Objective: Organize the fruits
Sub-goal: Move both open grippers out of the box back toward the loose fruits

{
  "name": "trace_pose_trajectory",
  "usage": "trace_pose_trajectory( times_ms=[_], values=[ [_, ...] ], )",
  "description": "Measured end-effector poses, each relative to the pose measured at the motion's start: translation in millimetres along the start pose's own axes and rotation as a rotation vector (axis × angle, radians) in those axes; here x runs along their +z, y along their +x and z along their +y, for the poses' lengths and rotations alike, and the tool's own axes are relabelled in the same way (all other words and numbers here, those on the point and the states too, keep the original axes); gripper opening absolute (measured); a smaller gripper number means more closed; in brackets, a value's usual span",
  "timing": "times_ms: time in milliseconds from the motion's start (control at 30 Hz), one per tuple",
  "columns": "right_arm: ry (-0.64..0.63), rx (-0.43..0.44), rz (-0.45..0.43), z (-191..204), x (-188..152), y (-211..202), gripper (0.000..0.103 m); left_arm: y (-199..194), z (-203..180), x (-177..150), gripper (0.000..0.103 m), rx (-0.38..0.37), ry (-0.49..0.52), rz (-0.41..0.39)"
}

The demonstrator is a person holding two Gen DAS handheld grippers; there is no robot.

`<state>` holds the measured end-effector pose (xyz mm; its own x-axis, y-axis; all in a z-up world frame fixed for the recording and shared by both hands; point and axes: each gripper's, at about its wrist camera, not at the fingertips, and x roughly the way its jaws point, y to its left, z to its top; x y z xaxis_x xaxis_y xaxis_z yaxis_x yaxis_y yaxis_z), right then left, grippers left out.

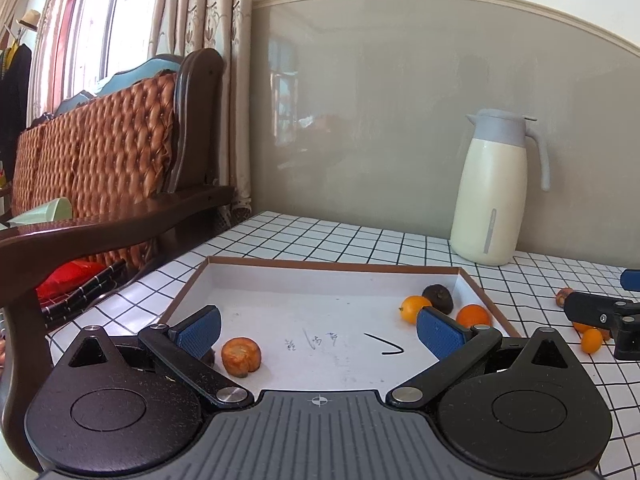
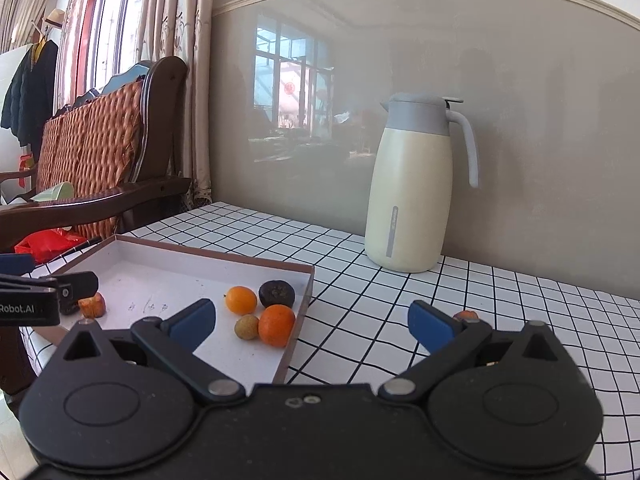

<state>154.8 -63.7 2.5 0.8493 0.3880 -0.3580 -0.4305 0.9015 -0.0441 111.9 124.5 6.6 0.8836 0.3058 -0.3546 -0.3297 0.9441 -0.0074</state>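
A shallow white tray with a brown rim lies on the checked tablecloth. In its right corner sit two orange fruits and a dark fruit. A brown ridged cake-like piece rests near the tray's left front, just inside my left gripper, which is open and holds nothing. My right gripper is open over the tray's right edge, close to an orange, a pale yellowish fruit, a small orange fruit and the dark fruit.
A cream jug with a grey lid stands by the wall at the back. Small orange fruits and a brownish one lie on the cloth right of the tray. A wooden chair with a woven cushion is beyond the table's left edge.
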Motion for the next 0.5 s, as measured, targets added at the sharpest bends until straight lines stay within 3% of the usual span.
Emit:
trace_pose_trajectory(
  times_ms=[267,400,500],
  values=[
    [-0.018,-0.034,0.022,-18.1,-14.9,-19.6,0.097,-25.5,-26.5,-9.3,0.103,-0.068,0.045,-0.056],
    [-0.022,-0.055,0.028,-29.3,-22.2,-31.4,0.097,-31.5,-39.2,-10.5,0.103,-0.037,0.067,-0.078],
    [-0.028,-0.073,0.027,-35.4,-26.7,-38.9,0.097,-32.9,-53.6,-13.7,0.103,0.04,0.122,-0.092]
  ],
)
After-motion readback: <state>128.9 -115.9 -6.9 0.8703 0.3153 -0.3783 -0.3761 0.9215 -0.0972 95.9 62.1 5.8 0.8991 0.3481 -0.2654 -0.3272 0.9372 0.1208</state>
